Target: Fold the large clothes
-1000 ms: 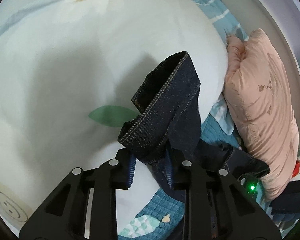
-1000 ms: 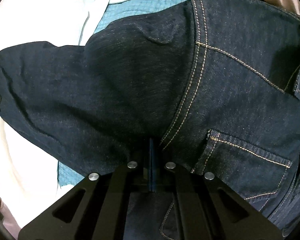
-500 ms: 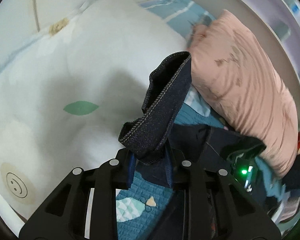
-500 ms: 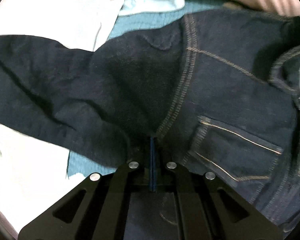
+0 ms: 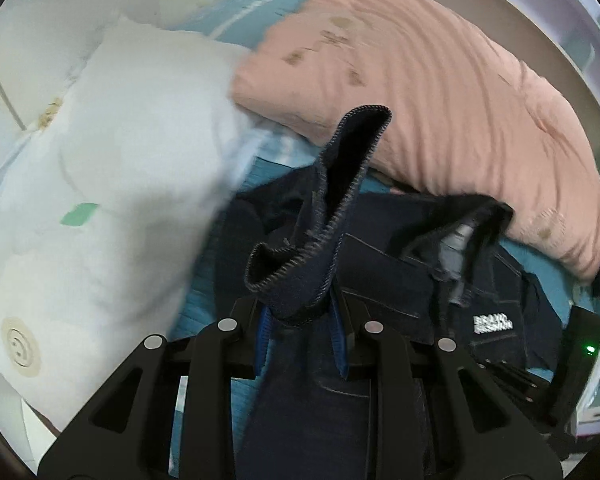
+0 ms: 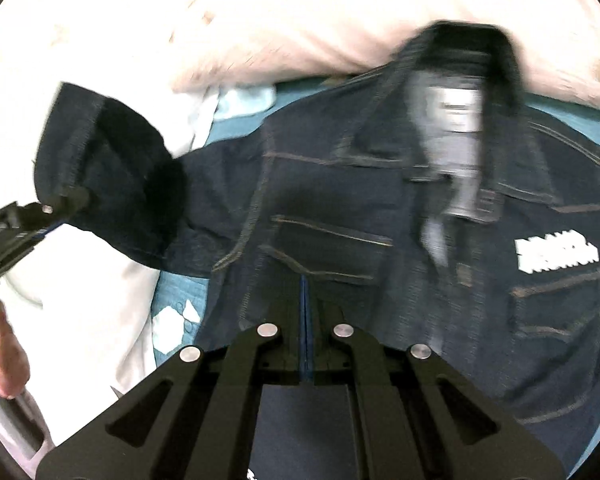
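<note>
A dark blue denim jacket (image 6: 380, 208) lies spread on the bed, collar at the far side and a white label patch (image 6: 556, 254) on its chest. My left gripper (image 5: 300, 312) is shut on the sleeve cuff (image 5: 324, 208), which stands up out of the jaws above the jacket body (image 5: 400, 280). In the right wrist view the left gripper (image 6: 50, 208) enters from the left, holding the lifted sleeve (image 6: 100, 168). My right gripper (image 6: 304, 280) hovers over the jacket front, pads pressed together with no cloth between them.
A pink quilt (image 5: 440, 100) is bunched behind the jacket. A white pillow (image 5: 100, 180) with a green leaf print lies to the left. The teal bedspread (image 5: 208, 320) shows between them. A person's hand (image 6: 8, 360) is at the left edge.
The left gripper has carried the cuff from over the white pillow to above the jacket body. The right gripper has risen off the denim, so the collar and label now show.
</note>
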Action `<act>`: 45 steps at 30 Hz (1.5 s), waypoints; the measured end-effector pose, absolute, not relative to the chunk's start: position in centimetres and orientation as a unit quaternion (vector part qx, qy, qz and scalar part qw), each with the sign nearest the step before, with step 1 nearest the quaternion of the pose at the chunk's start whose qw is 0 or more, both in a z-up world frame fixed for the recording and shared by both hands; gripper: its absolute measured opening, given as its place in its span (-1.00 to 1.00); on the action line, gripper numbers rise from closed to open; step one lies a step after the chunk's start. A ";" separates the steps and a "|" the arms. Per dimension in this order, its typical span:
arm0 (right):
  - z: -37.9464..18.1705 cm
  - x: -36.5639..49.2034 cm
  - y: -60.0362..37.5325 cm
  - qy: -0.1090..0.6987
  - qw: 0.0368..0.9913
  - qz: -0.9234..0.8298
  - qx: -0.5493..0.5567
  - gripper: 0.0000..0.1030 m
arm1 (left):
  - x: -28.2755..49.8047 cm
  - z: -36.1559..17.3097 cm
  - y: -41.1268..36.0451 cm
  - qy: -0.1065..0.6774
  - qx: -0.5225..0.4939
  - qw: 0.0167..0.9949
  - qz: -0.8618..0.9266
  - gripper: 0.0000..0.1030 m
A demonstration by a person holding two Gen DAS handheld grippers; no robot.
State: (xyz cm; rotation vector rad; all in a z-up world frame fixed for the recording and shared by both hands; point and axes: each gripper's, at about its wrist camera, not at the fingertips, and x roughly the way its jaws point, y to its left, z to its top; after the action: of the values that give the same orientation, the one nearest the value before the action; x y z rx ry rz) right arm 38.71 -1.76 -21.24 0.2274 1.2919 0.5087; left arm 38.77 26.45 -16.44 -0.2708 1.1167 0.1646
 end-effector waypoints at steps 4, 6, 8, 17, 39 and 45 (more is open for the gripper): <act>-20.4 37.5 -7.3 0.580 0.780 0.202 0.120 -0.99 | 39.4 -16.7 22.1 0.530 -0.115 0.838 0.057 -0.51; -20.1 37.3 -9.6 0.576 0.785 0.188 0.129 -0.99 | 39.6 -16.8 19.7 0.530 -0.100 0.841 0.043 -0.52; -19.8 36.7 -12.2 0.572 0.791 0.172 0.136 -0.99 | 39.9 -17.1 17.0 0.533 -0.093 0.841 0.023 -0.56; -19.3 34.9 -20.4 0.562 0.799 0.131 0.169 -0.99 | 40.4 -18.6 5.5 0.546 -0.063 0.833 -0.059 -0.58; -22.7 32.4 -26.2 0.587 0.781 0.083 0.196 -0.96 | 40.9 -33.3 -4.4 0.670 -0.023 0.733 -0.117 0.15; -21.8 33.0 -26.1 0.582 0.783 0.079 0.205 -0.91 | 40.3 -30.3 -3.1 0.652 -0.062 0.740 -0.152 0.15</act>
State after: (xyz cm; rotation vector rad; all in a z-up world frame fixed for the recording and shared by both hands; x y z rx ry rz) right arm 33.01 -26.06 -21.83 0.4416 1.2551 0.1715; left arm 40.30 -3.14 -30.28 -0.1353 1.4313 -0.3334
